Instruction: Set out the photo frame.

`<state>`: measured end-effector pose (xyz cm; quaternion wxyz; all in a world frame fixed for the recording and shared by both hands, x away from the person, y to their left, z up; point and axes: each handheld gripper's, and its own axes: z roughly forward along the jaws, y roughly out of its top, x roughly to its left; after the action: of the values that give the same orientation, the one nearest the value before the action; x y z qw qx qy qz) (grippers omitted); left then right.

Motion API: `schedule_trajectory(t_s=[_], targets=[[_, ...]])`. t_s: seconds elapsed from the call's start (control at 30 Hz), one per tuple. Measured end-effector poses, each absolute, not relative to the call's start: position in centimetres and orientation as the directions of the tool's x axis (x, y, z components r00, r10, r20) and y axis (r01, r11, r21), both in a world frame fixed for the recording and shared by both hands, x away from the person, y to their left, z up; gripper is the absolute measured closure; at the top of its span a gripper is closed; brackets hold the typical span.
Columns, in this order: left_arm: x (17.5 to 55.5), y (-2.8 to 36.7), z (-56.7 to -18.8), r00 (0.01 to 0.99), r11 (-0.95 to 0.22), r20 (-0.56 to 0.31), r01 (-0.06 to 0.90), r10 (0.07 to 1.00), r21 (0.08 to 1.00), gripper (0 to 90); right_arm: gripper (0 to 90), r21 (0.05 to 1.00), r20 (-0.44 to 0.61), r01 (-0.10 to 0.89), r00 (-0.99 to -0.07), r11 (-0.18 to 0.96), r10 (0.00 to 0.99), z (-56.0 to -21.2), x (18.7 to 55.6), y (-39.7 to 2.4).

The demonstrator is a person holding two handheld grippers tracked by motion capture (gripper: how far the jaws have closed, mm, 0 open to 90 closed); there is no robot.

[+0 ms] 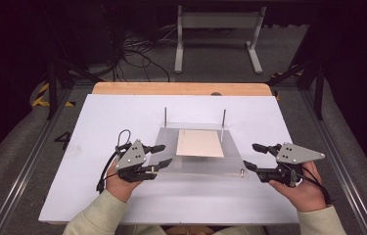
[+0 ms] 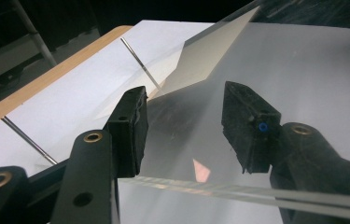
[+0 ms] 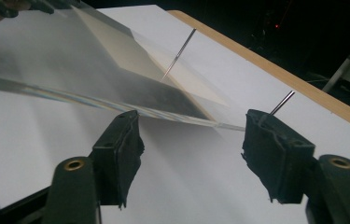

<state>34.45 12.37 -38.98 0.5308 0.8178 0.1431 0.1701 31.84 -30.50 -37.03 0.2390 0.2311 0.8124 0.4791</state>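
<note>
The clear sheet (image 1: 198,149) lies tilted on the worktop (image 1: 122,112), its far edge by two upright pins (image 1: 166,116), a tan card (image 1: 200,143) beneath it. The left gripper (image 1: 159,155) straddles the sheet's near-left corner with jaws released, probably steadying it. The right gripper (image 1: 252,155), jaws released, waits just beside the sheet's near-right corner.
</note>
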Motion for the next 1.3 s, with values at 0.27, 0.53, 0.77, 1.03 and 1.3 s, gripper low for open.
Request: schedule_trajectory(t_s=[0.27,0.53,0.77,1.03,1.3], targets=[[34.5,12.4,-39.0,0.901,-0.398,0.131,0.049,0.413,0.916,50.0,31.4,0.893,-0.162,0.115,-0.82,0.435,0.55,-37.3,31.5,-29.4],[34.5,12.4,-39.0,0.901,-0.398,0.131,0.049,0.413,0.916,49.8,28.1,0.912,-0.178,0.051,-0.846,0.408,0.503,-37.8,31.5,-27.9],[34.5,12.3,-39.0,0.902,-0.394,0.125,0.053,0.413,0.918,49.2,30.6,0.926,-0.202,-0.011,-0.858,0.377,0.472,-38.3,31.7,-26.6],[34.4,12.2,-39.1,0.903,-0.391,0.121,0.055,0.412,0.919,49.0,55.8,0.928,-0.215,-0.034,-0.864,0.372,0.456,-38.5,31.7,-26.4],[34.2,12.0,-38.8,0.894,-0.394,0.128,0.059,0.43,0.917,50.6,58.8,0.917,-0.244,-0.039,-0.841,0.397,0.483,-38.2,31.4,-26.2]])
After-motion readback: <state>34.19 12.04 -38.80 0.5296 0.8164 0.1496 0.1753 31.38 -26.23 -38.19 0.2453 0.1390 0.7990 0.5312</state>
